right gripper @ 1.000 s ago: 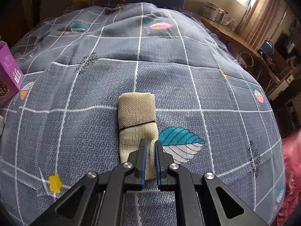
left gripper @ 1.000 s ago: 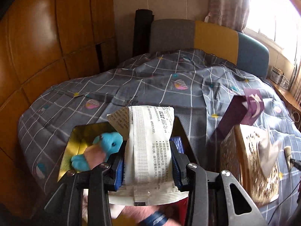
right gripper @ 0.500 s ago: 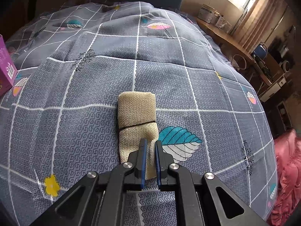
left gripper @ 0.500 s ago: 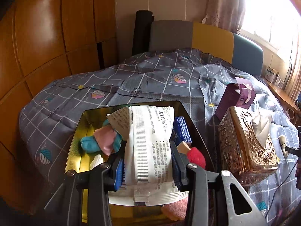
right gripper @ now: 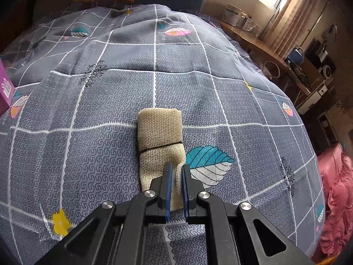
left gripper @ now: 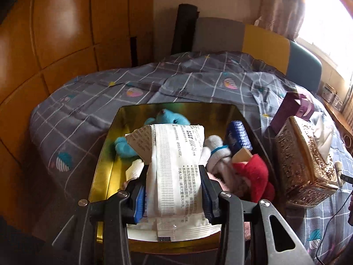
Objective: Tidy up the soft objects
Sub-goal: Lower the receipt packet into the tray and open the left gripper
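Left wrist: tool [left gripper: 174,176] around packet [left gripper: 176,167].

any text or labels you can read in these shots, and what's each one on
White packet in the left gripper: columns of printed Chinese characters and a date-like number string, too small and blurred to quote.
Purple box at the left edge of the right wrist view: a barcode and digits, unreadable.
Nothing else carries text.

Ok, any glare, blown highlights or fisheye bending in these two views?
Left wrist view: window blown out at upper right, sheen on the glossy wooden wall panels, edges bent. Right wrist view: evenly lit, grey checked bedspread bulges dome-like.
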`<state>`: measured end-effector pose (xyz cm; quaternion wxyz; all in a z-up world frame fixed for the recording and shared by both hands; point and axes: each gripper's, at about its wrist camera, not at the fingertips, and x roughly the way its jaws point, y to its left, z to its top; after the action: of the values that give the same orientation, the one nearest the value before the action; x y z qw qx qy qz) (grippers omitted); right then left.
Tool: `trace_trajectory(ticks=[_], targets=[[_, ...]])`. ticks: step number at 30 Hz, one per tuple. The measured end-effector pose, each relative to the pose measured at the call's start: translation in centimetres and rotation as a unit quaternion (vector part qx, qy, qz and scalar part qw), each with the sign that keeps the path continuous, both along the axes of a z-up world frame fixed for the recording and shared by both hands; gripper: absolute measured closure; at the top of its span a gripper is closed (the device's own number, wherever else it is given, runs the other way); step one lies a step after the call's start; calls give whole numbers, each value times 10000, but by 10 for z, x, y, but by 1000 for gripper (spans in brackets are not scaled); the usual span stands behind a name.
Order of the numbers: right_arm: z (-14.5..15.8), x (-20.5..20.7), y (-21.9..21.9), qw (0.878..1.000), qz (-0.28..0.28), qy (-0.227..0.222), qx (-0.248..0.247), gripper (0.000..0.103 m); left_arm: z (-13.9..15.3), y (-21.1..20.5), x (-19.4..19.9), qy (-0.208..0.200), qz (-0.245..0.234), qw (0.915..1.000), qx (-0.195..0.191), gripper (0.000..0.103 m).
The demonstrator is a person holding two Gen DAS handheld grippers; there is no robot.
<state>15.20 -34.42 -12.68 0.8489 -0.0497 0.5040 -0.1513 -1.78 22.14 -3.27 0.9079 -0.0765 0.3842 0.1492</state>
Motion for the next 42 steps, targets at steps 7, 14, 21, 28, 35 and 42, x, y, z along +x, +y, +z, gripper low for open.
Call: trace_trajectory(ticks=[7,14,21,28,35,42], targets=[[1,-1,1,10000,62,11,-39,94,-7,13,-11,-8,140,9996,-251,62],[1,-1,1,10000,64,27,-56,95,-4,42,-31,-181,531,9953,-789,62],[2,1,0,9999,96,32,-16,95,-19,18,-8,126,121,9968,-782,62],[2,2,0,9999,126,39,19,95,-50,22,40,895,254,9936,-633,62],[1,2,0,9999,138,40,15,95,-61,12,48,982,150,9941,-434,58],[0,2,1,9999,148,25,-1,95,-60,6,39,885,163,9950,-431,56]])
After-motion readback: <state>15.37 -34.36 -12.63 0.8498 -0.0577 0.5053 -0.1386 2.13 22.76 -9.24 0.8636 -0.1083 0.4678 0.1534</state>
